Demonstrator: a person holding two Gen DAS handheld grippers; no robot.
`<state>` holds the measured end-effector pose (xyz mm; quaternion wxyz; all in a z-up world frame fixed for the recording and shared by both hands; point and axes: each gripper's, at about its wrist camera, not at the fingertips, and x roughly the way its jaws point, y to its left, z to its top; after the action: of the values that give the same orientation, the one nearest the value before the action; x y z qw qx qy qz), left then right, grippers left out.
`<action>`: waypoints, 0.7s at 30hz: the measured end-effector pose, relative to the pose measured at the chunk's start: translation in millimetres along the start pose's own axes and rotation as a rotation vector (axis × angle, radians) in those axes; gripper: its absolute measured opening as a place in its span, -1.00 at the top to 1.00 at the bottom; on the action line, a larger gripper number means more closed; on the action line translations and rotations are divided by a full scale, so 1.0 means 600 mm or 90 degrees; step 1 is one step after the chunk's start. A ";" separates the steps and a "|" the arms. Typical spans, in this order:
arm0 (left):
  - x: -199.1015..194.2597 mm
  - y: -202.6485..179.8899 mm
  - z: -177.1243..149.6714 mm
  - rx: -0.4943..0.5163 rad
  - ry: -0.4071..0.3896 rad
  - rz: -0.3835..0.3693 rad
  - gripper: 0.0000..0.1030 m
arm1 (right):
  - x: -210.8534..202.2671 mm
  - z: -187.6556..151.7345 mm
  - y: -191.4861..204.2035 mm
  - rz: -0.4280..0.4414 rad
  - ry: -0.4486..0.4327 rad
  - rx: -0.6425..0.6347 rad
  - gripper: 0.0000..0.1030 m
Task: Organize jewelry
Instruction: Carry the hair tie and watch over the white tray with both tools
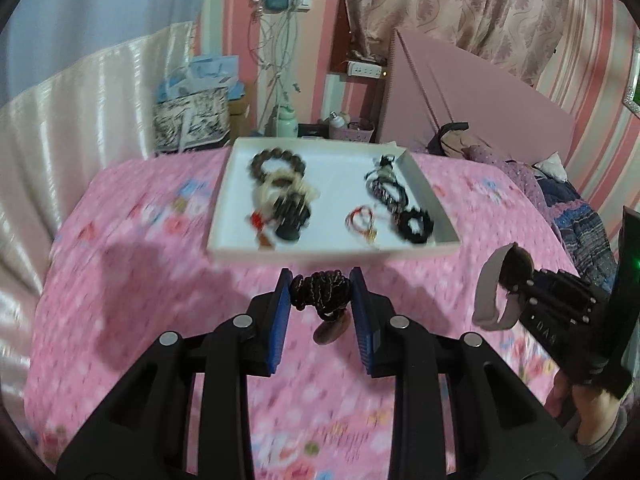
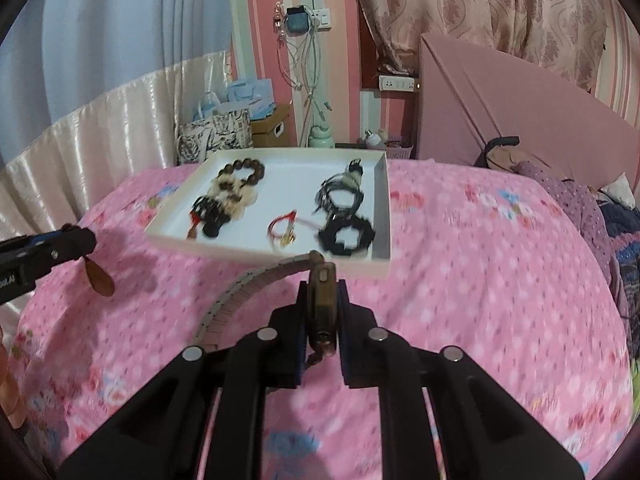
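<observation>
Two tools, each clamped: left tool [image 1: 320,292] grips one beaded bracelet [image 1: 320,290], right tool [image 2: 322,320] one watch [image 2: 322,300].

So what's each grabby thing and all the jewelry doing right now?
left gripper: shut on the dark beaded bracelet, held above the bed.
right gripper: shut on the watch, its pale band curving out to the left.
white tray: resting on the pink bedspread, holding bracelets.
black scrunchie: lying in the tray's near right corner.
brown bead bracelet: lying in the tray's far left.
</observation>
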<state>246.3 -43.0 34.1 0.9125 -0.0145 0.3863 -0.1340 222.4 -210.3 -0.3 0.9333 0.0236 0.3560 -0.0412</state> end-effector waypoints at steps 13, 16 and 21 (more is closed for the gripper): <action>0.190 -0.031 0.139 0.005 0.044 -0.045 0.46 | 0.174 0.124 -0.021 -0.010 0.038 0.002 0.76; 0.246 -0.035 0.153 0.007 0.068 -0.043 0.46 | 0.226 0.138 -0.020 -0.018 0.058 -0.004 0.76; 0.315 -0.029 0.169 0.007 0.098 -0.026 0.46 | 0.288 0.144 -0.025 -0.025 0.093 -0.005 0.76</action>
<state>439.8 -115.6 -25.0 0.8770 -0.0068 0.4545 -0.1558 406.7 -241.9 -51.3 0.9038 0.0159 0.4240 -0.0558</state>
